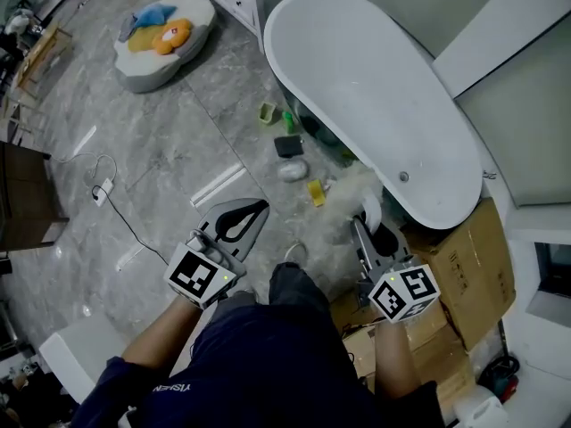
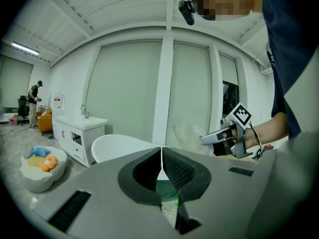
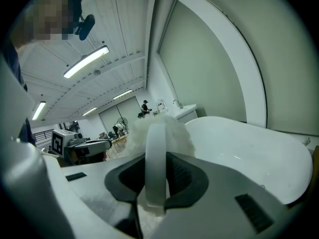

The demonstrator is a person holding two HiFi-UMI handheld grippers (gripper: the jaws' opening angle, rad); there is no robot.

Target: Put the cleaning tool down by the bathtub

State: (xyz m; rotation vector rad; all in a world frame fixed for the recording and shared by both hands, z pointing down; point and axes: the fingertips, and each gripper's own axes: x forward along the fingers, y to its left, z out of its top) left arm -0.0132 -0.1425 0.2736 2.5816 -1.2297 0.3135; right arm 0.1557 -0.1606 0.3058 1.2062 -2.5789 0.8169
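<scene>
The cleaning tool is a fluffy white duster (image 1: 351,188) with a white handle (image 3: 155,163). My right gripper (image 1: 371,218) is shut on that handle, and the fluffy head (image 3: 171,129) sticks out past the jaws. The duster hangs close to the near side of the white bathtub (image 1: 375,87), above the floor. In the right gripper view the tub's rim (image 3: 259,153) curves off to the right. My left gripper (image 1: 255,210) is shut with nothing between its pads (image 2: 169,169). It is held over the grey floor to the left of the duster.
Small items lie along the tub's foot: a green cup (image 1: 267,112), a green bottle (image 1: 288,121), a black sponge (image 1: 287,145) and a yellow piece (image 1: 316,193). Cardboard boxes (image 1: 468,261) stand at the right. A pet bed (image 1: 165,29) and a cable (image 1: 116,203) lie at the left.
</scene>
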